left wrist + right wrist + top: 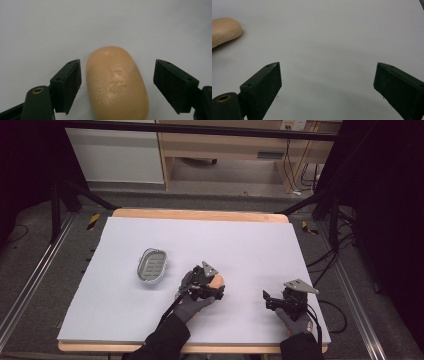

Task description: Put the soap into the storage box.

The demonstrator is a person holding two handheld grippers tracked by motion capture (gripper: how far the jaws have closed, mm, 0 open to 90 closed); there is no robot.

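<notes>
Soap bar on the table between the open left gripper's jaws, untouched

This is a lab or recording studio. A wooden table under a white sheet stands inside a black metal frame, with floor rails, loose cables and a wooden cabinet behind.

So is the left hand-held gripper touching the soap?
Apart. The left gripper view shows the soap lying between the left hand-held gripper, with white table visible in the gap beside each pad.
</notes>
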